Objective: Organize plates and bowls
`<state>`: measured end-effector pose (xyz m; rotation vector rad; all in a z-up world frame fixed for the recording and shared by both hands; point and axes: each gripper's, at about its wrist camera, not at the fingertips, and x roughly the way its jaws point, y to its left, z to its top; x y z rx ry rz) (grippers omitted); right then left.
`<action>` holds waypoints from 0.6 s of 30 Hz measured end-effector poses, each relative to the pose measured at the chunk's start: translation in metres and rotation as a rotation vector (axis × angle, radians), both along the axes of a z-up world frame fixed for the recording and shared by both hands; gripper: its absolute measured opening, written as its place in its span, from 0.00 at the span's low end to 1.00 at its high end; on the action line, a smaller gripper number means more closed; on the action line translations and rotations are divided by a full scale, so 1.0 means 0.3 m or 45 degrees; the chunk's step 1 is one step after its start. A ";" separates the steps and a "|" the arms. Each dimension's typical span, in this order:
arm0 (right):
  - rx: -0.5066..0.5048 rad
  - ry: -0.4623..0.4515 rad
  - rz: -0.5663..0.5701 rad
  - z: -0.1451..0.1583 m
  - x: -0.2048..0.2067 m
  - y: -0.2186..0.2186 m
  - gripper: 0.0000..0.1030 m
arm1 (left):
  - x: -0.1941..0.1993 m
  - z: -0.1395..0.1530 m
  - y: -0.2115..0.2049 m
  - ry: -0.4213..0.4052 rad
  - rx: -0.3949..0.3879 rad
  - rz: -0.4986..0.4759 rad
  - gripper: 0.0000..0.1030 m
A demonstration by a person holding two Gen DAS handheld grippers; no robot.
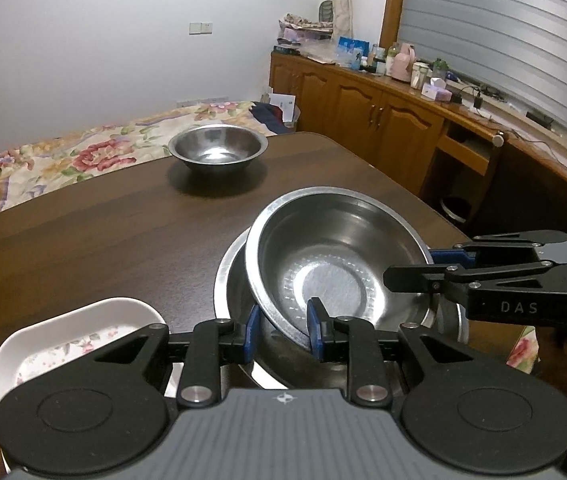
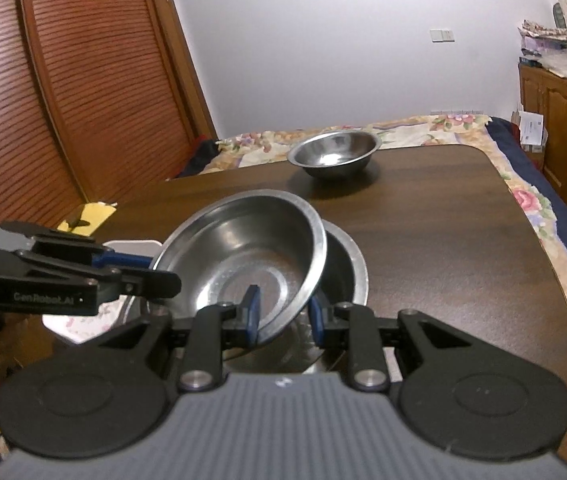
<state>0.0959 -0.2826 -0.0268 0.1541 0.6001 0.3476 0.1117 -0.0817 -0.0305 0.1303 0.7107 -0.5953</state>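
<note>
Bowl (image 1: 335,256) tilted in larger basin (image 1: 239,280) — both hand-held grippers (image 1: 283,330) (image 2: 283,316) pinch its rim.

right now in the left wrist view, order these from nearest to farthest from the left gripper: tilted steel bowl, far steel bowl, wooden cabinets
1. Tilted steel bowl: its rim sits between the left gripper fingers.
2. Far steel bowl: alone, further up the table.
3. Wooden cabinets: against the right wall, beyond the table.

I was working in a home bedroom: a floral-quilted bed (image 1: 83,156), carved wooden cabinets (image 1: 363,116), a louvred wooden wardrobe (image 2: 63,80).
</note>
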 end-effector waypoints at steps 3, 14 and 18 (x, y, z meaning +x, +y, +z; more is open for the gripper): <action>-0.045 -0.010 -0.001 -0.005 0.003 0.016 0.27 | 0.004 -0.015 -0.009 -0.022 0.029 0.010 0.26; -0.234 -0.055 0.010 0.001 0.002 0.052 0.26 | 0.008 -0.033 -0.022 -0.050 0.065 0.017 0.26; -0.259 -0.049 0.025 0.003 0.009 0.057 0.25 | 0.008 -0.038 -0.020 -0.041 0.058 0.018 0.26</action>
